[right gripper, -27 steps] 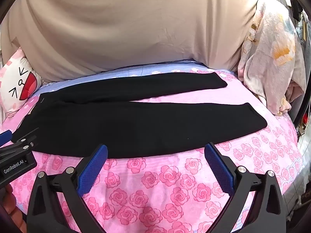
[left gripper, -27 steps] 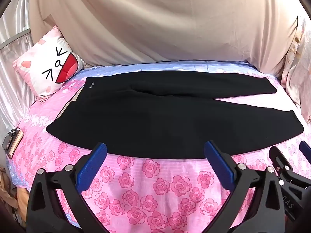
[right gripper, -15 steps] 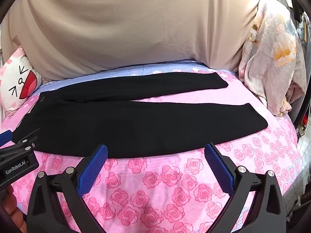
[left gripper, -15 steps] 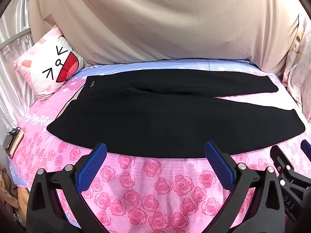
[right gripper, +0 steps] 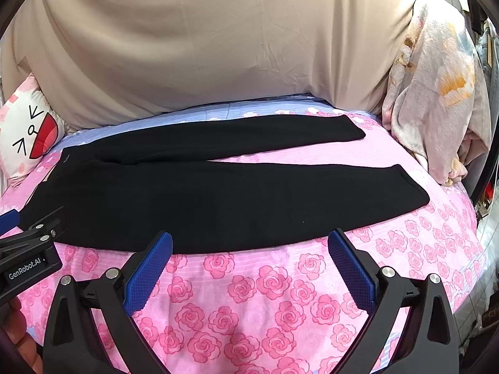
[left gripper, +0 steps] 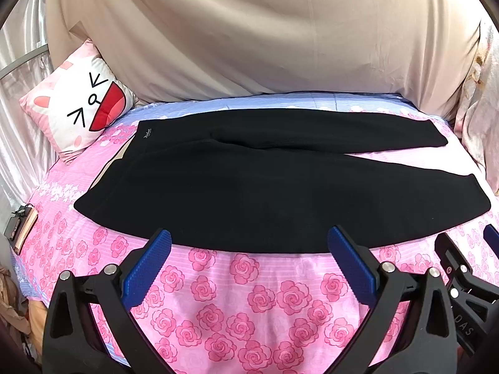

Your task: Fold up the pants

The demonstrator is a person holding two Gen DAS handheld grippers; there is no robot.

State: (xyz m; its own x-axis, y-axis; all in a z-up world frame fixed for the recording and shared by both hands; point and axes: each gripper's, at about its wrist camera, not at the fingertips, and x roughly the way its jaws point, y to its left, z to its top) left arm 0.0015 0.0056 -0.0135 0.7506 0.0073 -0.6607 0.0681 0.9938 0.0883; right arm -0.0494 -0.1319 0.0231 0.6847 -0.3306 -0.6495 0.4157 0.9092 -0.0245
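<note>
Black pants (left gripper: 268, 187) (right gripper: 218, 193) lie flat across a bed, waistband to the left, both legs stretching right and splayed apart at the cuffs. My left gripper (left gripper: 249, 243) hovers open over the pink sheet, its blue pads just at the near hem of the pants, nothing between them. My right gripper (right gripper: 249, 244) is open too, level with the near leg's edge, holding nothing. Each gripper shows at the other view's side edge.
The bed (left gripper: 249, 296) has a pink rose-print sheet. A cartoon-face pillow (left gripper: 81, 109) leans at the back left. A beige cloth (right gripper: 218, 46) covers the wall behind. A bundled floral blanket (right gripper: 436, 109) sits at the right. A phone-like object (left gripper: 18, 227) lies at the left edge.
Both views have crept slightly forward, the pants sitting a touch closer. The grippers stay open.
</note>
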